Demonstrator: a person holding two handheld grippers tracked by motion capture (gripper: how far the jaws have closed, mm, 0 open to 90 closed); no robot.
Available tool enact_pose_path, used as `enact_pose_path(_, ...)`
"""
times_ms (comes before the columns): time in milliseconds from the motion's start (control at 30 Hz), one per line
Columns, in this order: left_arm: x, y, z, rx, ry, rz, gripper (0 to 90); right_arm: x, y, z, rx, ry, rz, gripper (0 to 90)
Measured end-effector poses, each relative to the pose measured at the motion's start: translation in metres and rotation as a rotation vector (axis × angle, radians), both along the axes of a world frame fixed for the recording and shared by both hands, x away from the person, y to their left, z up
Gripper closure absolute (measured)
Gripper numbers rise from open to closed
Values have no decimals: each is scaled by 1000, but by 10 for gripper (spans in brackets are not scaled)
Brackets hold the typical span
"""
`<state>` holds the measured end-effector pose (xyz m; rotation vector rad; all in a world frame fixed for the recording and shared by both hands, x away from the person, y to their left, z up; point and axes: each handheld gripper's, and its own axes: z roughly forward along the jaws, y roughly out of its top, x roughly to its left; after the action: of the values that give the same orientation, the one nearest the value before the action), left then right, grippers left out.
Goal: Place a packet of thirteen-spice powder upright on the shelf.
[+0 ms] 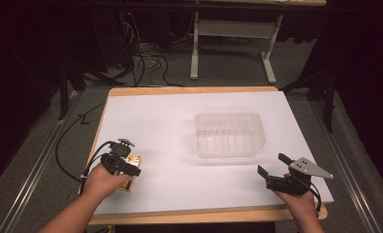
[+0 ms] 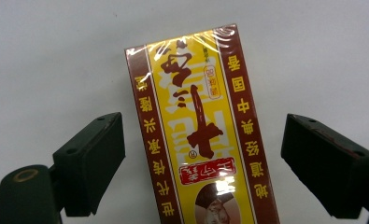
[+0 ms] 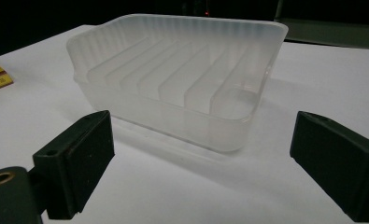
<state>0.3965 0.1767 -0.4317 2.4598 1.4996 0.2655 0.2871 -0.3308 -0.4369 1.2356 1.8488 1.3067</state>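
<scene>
Jaws of the left gripper (image 2: 203, 158) are being held open astride a flat-lying yellow packet (image 2: 198, 130), seemingly for grasping, while the right gripper (image 3: 201, 168) is being aimed, jaws likewise open, at the ribbed clear tub (image 3: 182, 74).

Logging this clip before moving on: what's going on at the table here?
A person holds a gripper in each hand over a white table. The left gripper is open, its jaws on either side of a yellow and brown box lying flat, not yet gripped. The right gripper is open too, facing a clear ribbed plastic container mid-table.
</scene>
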Motion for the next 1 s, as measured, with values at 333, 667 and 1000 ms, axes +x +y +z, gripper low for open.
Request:
enact_pose_path(333, 3, -3, -9, 26, 101, 2, 163, 0, 0, 0, -1, 1, 0, 73)
enact_pose_path(667, 4, 0, -11, 28, 160, 3, 212, 0, 0, 0, 0, -2, 1, 76)
enact_pose_path(1000, 0, 0, -14, 53, 143, -9, 291, 0, 0, -1, -2, -2, 3, 81)
